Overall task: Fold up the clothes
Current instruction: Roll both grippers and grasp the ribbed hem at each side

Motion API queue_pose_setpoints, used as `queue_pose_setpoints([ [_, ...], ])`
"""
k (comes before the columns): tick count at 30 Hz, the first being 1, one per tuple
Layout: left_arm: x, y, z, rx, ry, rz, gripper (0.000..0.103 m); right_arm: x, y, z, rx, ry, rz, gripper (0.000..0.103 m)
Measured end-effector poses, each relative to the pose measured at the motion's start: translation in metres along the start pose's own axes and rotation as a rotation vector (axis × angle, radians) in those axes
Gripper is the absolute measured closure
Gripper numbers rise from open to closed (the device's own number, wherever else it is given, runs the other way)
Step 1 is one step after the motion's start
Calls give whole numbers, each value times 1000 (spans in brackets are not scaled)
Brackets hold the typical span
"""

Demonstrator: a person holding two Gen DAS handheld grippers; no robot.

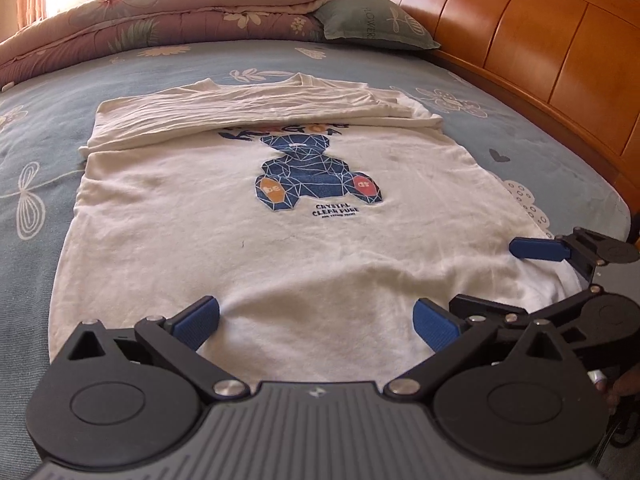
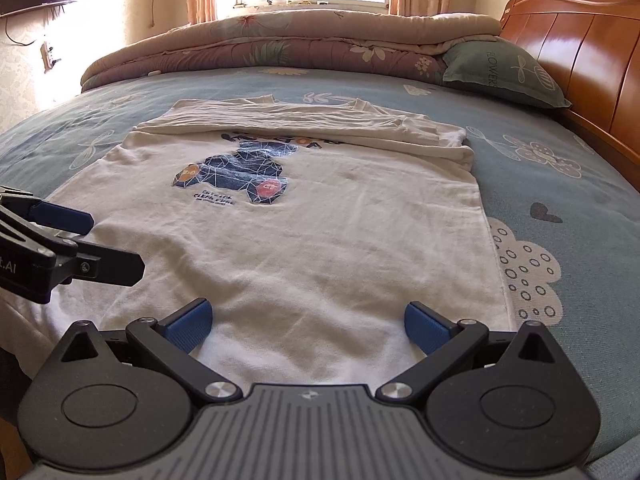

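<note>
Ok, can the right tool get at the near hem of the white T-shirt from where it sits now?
Probably yes. The right tool is open over the T-shirt at its near hem, with nothing lying between its fingers and the cloth. The left tool sits off to the side, clear of that path.

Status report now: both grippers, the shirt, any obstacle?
Left gripper open, right gripper open, both at near hem. Shirt flat on bed, top folded down. Nothing in the way.

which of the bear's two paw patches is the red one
The patch on the right side of the bear print in the left wrist view; the other patch is orange.
</note>
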State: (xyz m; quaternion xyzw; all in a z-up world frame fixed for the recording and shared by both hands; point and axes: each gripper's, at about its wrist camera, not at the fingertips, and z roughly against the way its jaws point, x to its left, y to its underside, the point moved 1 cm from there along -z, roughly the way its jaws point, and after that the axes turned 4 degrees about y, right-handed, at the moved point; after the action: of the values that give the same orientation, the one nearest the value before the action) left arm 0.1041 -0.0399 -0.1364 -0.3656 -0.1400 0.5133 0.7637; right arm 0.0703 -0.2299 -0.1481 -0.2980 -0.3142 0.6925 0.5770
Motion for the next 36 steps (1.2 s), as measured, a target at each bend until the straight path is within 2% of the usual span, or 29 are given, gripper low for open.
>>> queue_pose_setpoints([
  [6,2,7,23,0,-3,-87,1,-13,-12,9,65,-78,54,0],
  [9,-11,15,34,-1,-24,-295,1,-23,-23,23,32,-113,146,0],
  [13,-35,28,42,-4,-37,-534,1,-22,-26,37,43,-164,349,0],
  [16,-54,41,43,-12,-47,-663,1,-22,-19,42,57,-175,358,0],
  [19,-66,50,38,-5,-55,-726,1,-23,-12,48,72,-185,367,0],
  [23,-76,53,36,-7,-21,-717,1,-44,-6,56,106,-233,215,0],
  [26,-83,53,33,-13,-20,-736,1,-68,-3,65,134,-266,70,0],
  [31,-94,54,19,-5,-35,-776,1,-95,3,71,195,-308,-91,0],
  [34,-97,56,18,-1,-10,-755,1,-97,11,69,238,-346,-128,0],
  [36,-97,58,19,-2,-18,-760,1,-92,16,65,264,-331,-113,0],
])
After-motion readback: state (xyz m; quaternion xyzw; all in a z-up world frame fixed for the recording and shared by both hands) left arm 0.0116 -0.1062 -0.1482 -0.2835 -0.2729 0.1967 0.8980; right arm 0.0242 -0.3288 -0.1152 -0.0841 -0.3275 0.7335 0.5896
